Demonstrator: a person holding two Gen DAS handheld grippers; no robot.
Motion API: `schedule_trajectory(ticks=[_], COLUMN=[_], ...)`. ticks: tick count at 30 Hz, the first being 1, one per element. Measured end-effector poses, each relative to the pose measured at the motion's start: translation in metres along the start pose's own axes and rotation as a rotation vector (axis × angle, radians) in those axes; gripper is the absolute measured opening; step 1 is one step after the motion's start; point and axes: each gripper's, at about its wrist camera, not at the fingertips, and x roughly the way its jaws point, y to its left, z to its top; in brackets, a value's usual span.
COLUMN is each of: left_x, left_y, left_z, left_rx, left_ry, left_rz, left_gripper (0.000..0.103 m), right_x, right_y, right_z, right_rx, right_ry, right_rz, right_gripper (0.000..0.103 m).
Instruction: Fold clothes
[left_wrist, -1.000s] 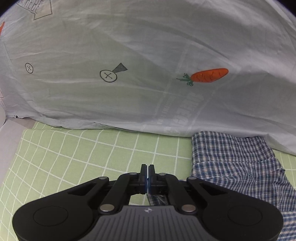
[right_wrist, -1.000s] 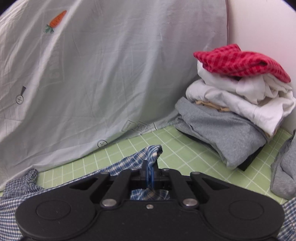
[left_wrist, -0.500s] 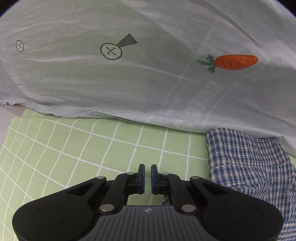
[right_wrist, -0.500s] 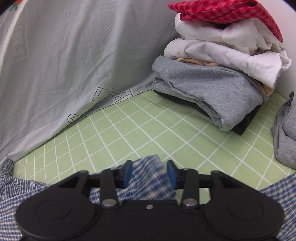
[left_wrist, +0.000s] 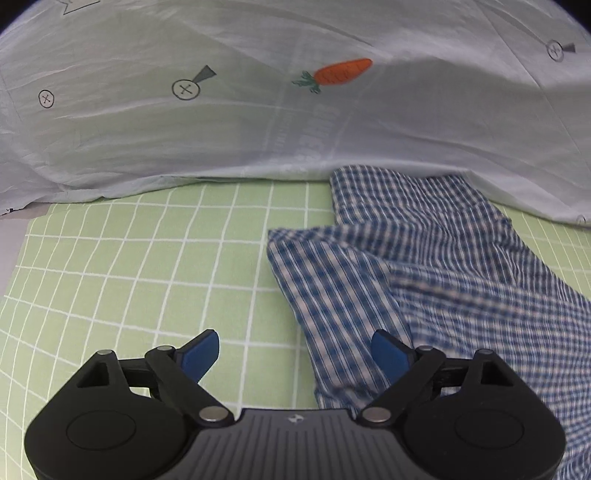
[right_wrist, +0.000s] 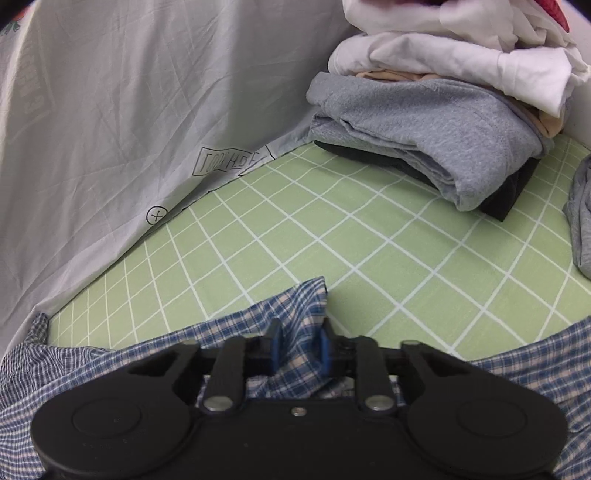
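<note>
Your left gripper sits low over the green grid mat, its jaws spread wide with nothing between them; one blue pad hangs over bare mat, the other over the edge of the blue checked garment. Your right gripper also rides low and level, pointing toward the stack of folded clothes. Its jaws stand partly apart, and a raised fold of the blue checked garment sits between the pads; whether the pads actually touch the cloth cannot be told from this view.

The garment lies rumpled on the mat, its far edge reaching the pale printed sheet that rises behind the mat.

Only your left wrist view shows the orange carrot print on that sheet and the garment's overlapping layers spreading away to the right of the carrot. Only your right wrist view shows the stack: a grey folded piece over something dark, white pieces above it, and a scrap of red at the very top edge. A separate grey cloth lies just beyond the stack at the frame's right edge.
</note>
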Motion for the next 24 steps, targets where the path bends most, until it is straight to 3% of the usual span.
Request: schedule_trajectory(ticks=[1, 3, 10, 13, 15, 17, 18, 19, 20, 21, 22, 23, 24], left_x=[-0.003, -0.01, -0.022, -0.028, -0.034, -0.035, -0.035, -0.034, -0.033, -0.032, -0.031, -0.031, -0.03], left_y=[-0.007, -0.02, -0.041, -0.047, -0.052, -0.059, -0.062, -0.065, -0.067, -0.07, -0.074, -0.078, -0.082], left_z=[-0.009, -0.026, -0.058, -0.06, -0.059, -0.055, -0.054, -0.052, -0.05, -0.048, -0.046, -0.044, -0.041], left_rx=[0.024, 0.062, 0.083, 0.1, 0.122, 0.145, 0.152, 0.152, 0.149, 0.146, 0.143, 0.139, 0.138], left_ry=[0.01, 0.028, 0.066, 0.056, 0.034, 0.02, 0.018, 0.019, 0.022, 0.025, 0.027, 0.029, 0.028], left_rz=[-0.008, -0.024, -0.067, -0.083, -0.109, -0.125, -0.129, -0.138, -0.15, -0.163, -0.178, -0.194, -0.21], left_gripper=[0.09, 0.09, 0.09, 0.09, 0.09, 0.09, 0.09, 0.09, 0.09, 0.09, 0.09, 0.09, 0.09], right_x=[-0.005, -0.016, -0.054, -0.047, -0.048, -0.056, -0.063, -0.071, -0.08, -0.089, -0.097, -0.102, -0.102], right_y=[0.012, 0.035, 0.118, 0.143, 0.147, 0.145, 0.142, 0.139, 0.136, 0.132, 0.129, 0.123, 0.115], right_z=[-0.007, -0.022, -0.074, -0.106, -0.117, -0.121, -0.118, -0.114, -0.11, -0.107, -0.105, -0.101, -0.098], right_rx=[-0.028, -0.085, -0.283, -0.344, -0.352, -0.347, -0.342, -0.338, -0.338, -0.341, -0.349, -0.354, -0.352], right_ry=[0.003, 0.008, 0.028, 0.151, 0.182, 0.179, 0.162, 0.137, 0.1, 0.056, 0.006, -0.043, -0.087], right_rz=[0.036, 0.107, 0.358, 0.35, 0.342, 0.353, 0.362, 0.366, 0.365, 0.354, 0.322, 0.264, 0.186], right_gripper=[0.009, 0.007, 0.006, 0.011, 0.015, 0.036, 0.054, 0.066, 0.069, 0.078, 0.094, 0.102, 0.103])
